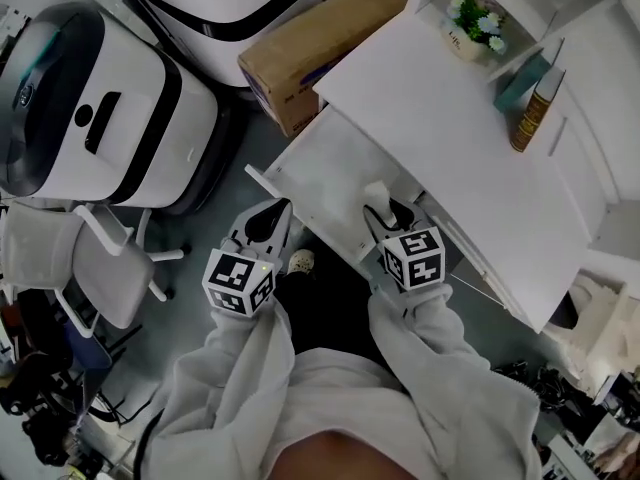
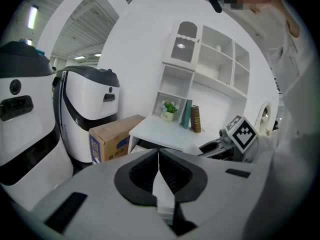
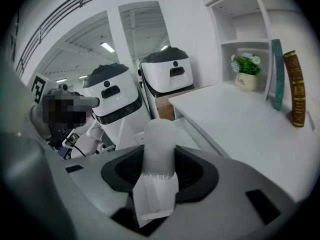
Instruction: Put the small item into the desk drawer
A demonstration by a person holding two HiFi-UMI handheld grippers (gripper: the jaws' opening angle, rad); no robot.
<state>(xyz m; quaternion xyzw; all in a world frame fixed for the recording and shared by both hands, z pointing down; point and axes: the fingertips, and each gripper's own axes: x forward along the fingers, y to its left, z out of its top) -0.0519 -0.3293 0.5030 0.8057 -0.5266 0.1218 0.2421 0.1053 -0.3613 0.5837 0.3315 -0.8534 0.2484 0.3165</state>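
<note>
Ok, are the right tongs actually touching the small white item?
Touching. The right gripper view shows the right tongs closed on the small white item, with both jaws pressed against its sides and its top poking out beyond them.

**Drawer open from above, hemmed in on the left**

The open drawer [image 1: 338,163] offers bare room from above, left of the tabletop [image 1: 440,118]. A cardboard box [image 1: 300,48] stands close beyond its far end. White machines [image 1: 120,108] and a chair [image 1: 100,268] crowd the left. The right tool [image 1: 385,210], clamping the small item [image 1: 377,193], occupies the drawer's near edge.
</note>
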